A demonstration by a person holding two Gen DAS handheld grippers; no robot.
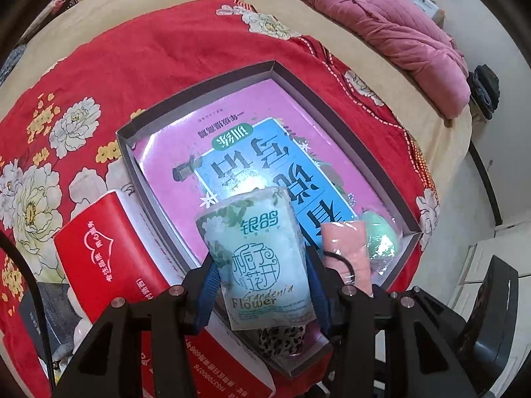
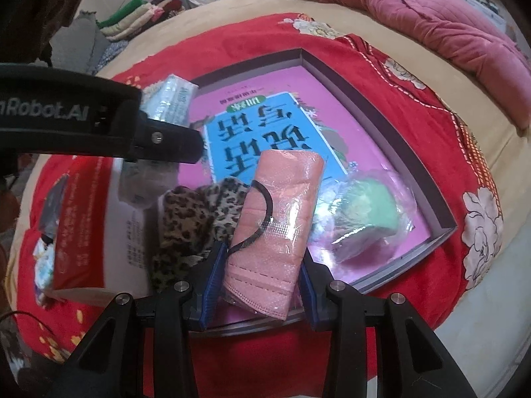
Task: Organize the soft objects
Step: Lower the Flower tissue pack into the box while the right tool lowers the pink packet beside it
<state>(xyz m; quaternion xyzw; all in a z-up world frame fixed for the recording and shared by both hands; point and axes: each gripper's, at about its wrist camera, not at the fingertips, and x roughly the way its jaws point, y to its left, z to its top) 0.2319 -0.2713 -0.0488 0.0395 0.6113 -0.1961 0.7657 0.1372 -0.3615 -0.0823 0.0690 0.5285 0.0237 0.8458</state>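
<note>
Seen from the left wrist, a soft tissue pack (image 1: 262, 258) in glossy printed film is clamped between the blue pads of the left gripper (image 1: 264, 285), which is closed on its lower half. The pack is held upright over the near end of a shallow grey-walled box (image 1: 282, 69), apparently so that it can be lowered in beside what is already stored there. The box floor is covered by a flat pink and blue printed sheet (image 1: 232, 152). A green bundle in clear wrap (image 1: 381, 238) is seen in the near right corner, and a leopard-print cloth (image 1: 282, 338) shows just under the pack. A red carton (image 1: 109, 242) lies against the box's left wall, all on a red floral blanket (image 1: 132, 66).

Seen from the right wrist, a pink pleated mask in crinkled clear film (image 2: 275, 229), a black ear loop showing, is gripped at its lower end by the right gripper (image 2: 262, 285), its jaws narrowed onto the packet. It is held tilted above the box's near edge (image 2: 441, 229), between the leopard-print cloth (image 2: 192, 212) and the green bundle (image 2: 368, 212), probably to fill that gap. The left gripper (image 2: 172, 139) reaches in from the left with the tissue pack (image 2: 172, 99). A quilted pink blanket (image 2: 448, 16) lies rumpled beyond.
</note>
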